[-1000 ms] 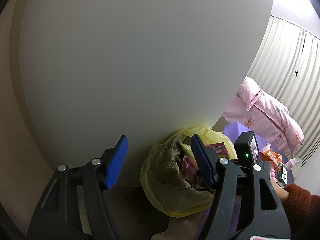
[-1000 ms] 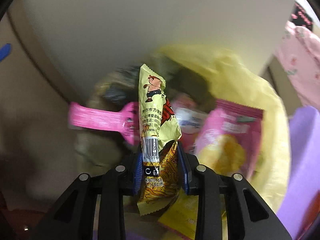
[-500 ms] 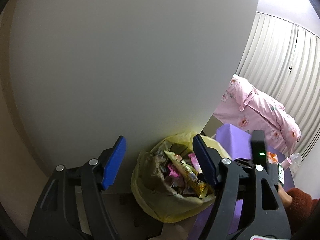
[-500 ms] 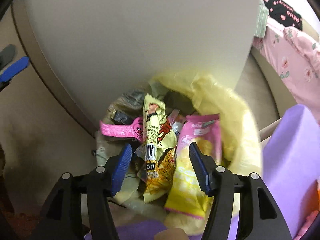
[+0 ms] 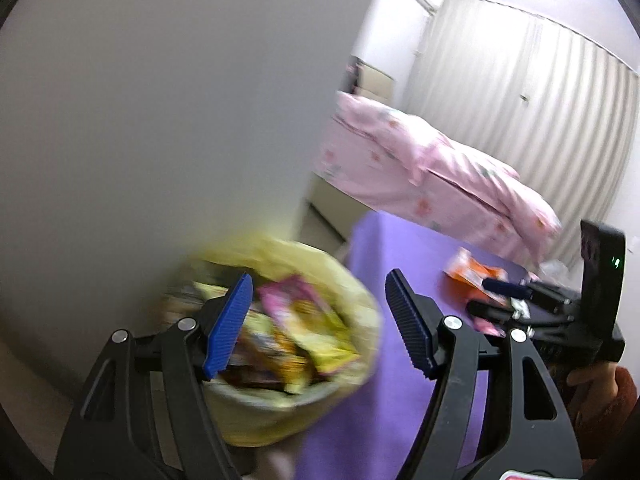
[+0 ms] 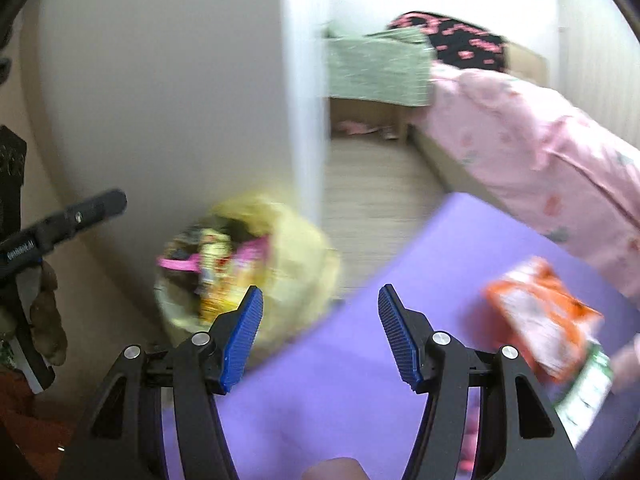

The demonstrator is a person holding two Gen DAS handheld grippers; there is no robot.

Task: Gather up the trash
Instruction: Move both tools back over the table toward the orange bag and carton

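A yellow trash bag (image 5: 296,408) full of snack wrappers stands on the floor against the white wall, left of a purple table (image 5: 392,380). It also shows in the right wrist view (image 6: 288,276). My left gripper (image 5: 318,324) is open and empty above the bag's right rim. My right gripper (image 6: 320,336) is open and empty over the purple table's (image 6: 360,400) left edge. An orange snack packet (image 6: 540,312) and a green-and-white wrapper (image 6: 588,388) lie on the table to its right. The orange packet (image 5: 468,272) lies beyond the right gripper in the left wrist view.
A bed with a pink quilt (image 6: 540,148) stands behind the table, with curtains (image 5: 520,92) beyond. A white wall panel (image 5: 160,100) rises behind the bag. Wooden floor (image 6: 372,200) lies between bag and bed.
The right gripper let go of the yellow wrapper into the bag, opened, and swung right over the purple table. The left gripper swung right too, staying open.
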